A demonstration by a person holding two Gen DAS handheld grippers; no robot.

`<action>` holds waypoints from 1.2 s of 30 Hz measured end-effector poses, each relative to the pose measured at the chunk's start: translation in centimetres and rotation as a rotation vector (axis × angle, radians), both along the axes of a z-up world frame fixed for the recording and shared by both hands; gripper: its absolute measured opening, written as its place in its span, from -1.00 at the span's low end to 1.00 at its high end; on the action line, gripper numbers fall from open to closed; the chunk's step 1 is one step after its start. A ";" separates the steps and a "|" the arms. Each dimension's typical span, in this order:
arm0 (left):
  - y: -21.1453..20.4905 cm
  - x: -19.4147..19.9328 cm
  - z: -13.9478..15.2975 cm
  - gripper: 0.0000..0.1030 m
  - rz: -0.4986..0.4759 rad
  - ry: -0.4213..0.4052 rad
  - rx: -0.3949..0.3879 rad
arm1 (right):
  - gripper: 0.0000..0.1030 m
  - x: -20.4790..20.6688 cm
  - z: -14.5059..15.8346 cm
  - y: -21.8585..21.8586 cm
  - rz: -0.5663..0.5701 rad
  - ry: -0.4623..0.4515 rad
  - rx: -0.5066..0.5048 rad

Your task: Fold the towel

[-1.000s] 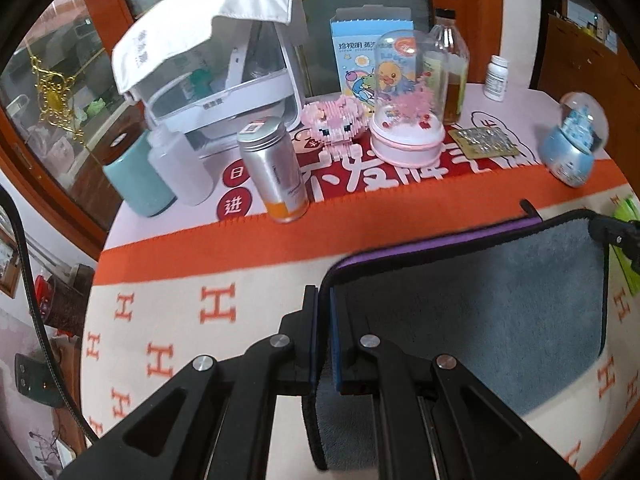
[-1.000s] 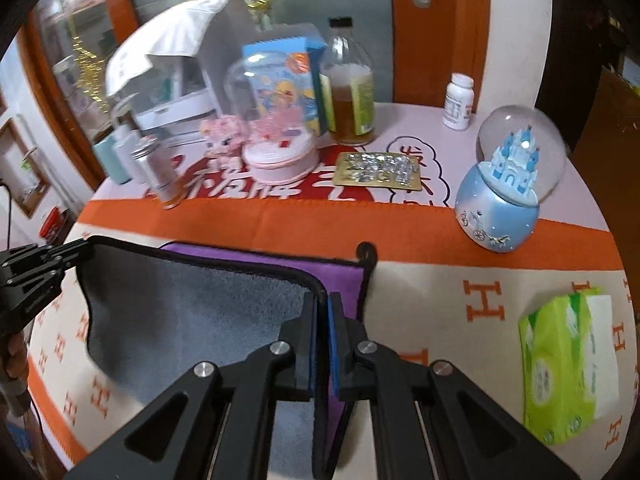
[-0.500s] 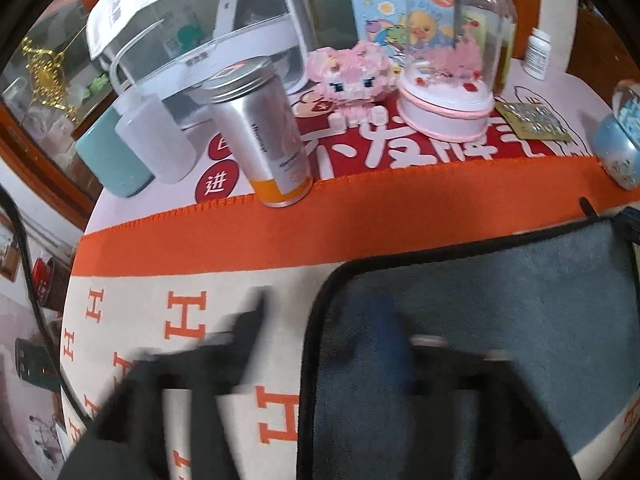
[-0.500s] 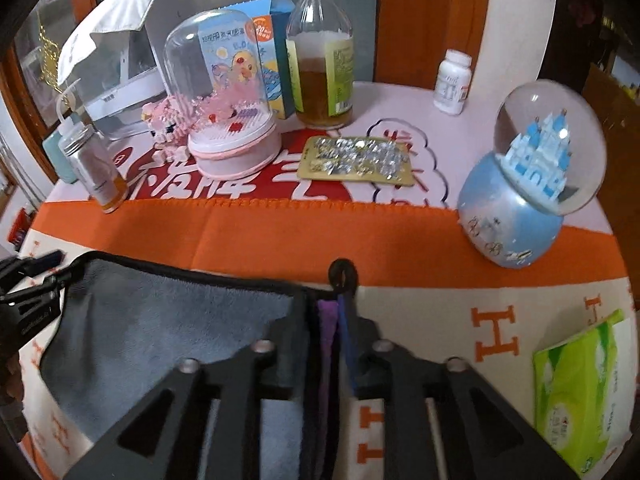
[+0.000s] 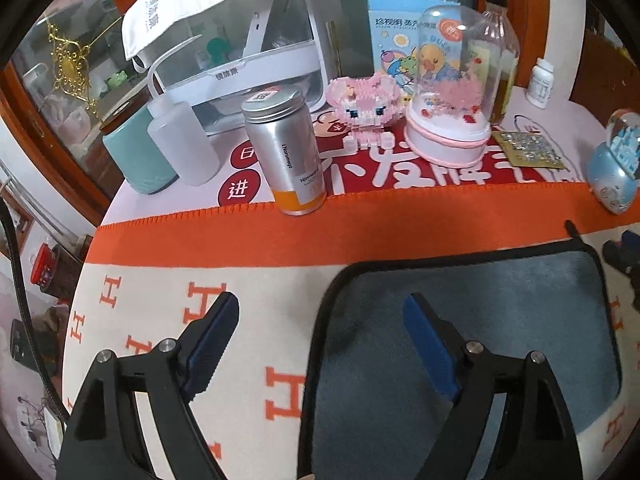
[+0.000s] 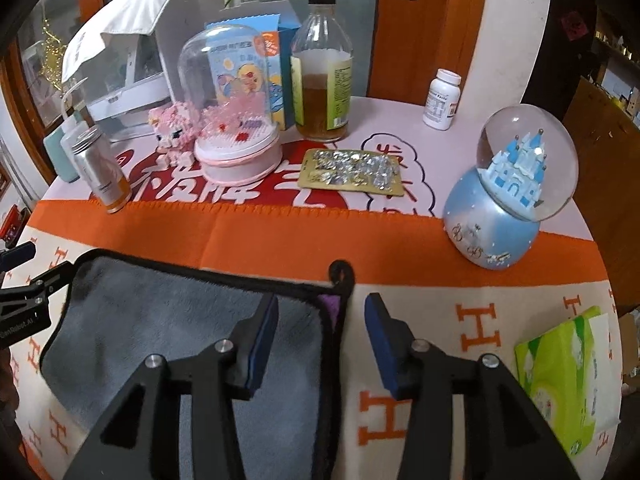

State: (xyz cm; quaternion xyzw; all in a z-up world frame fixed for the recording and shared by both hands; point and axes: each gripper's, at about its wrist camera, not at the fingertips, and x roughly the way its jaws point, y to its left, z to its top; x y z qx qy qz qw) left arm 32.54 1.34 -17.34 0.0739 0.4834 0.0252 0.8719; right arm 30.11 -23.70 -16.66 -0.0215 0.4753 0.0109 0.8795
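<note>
The grey towel point(image 5: 500, 320) with black trim lies folded flat on the orange and cream cloth; it also shows in the right wrist view point(image 6: 160, 328), with a sliver of purple underside point(image 6: 330, 304) and a black hanging loop point(image 6: 342, 270) at its far right corner. My left gripper point(image 5: 320, 332) is open and empty, its jaws astride the towel's left edge. My right gripper point(image 6: 322, 328) is open and empty, its jaws astride the towel's right edge.
Beyond the towel stand a silver can point(image 5: 286, 152), a pink-based glass dome point(image 6: 236, 120), a blister pack point(image 6: 352, 174), a snow globe point(image 6: 512, 192), a bottle point(image 6: 324, 68) and a white appliance point(image 5: 240, 40). A green tissue pack point(image 6: 560, 376) lies right.
Both grippers held the towel's lifted corners shut a second ago. They carried the edge forward, laid it down and opened; the towel now lies flat.
</note>
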 end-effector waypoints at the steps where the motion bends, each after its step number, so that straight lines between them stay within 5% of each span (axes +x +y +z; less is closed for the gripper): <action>1: -0.1 -0.5 0.3 0.65 0.000 -0.002 -0.003 | -0.12 -0.4 0.2 0.3 0.005 0.000 0.004; 7: -0.2 -3.9 2.2 0.99 0.015 0.006 -0.083 | -0.12 -3.1 1.7 1.6 0.012 0.013 0.024; 21: -1.4 -16.2 8.3 0.99 0.038 -0.063 -0.100 | 0.02 -11.5 5.8 2.8 0.012 0.059 0.077; 36: -2.9 -25.3 14.6 0.99 0.064 -0.138 -0.131 | 0.04 -18.5 11.9 2.3 0.061 -0.035 0.128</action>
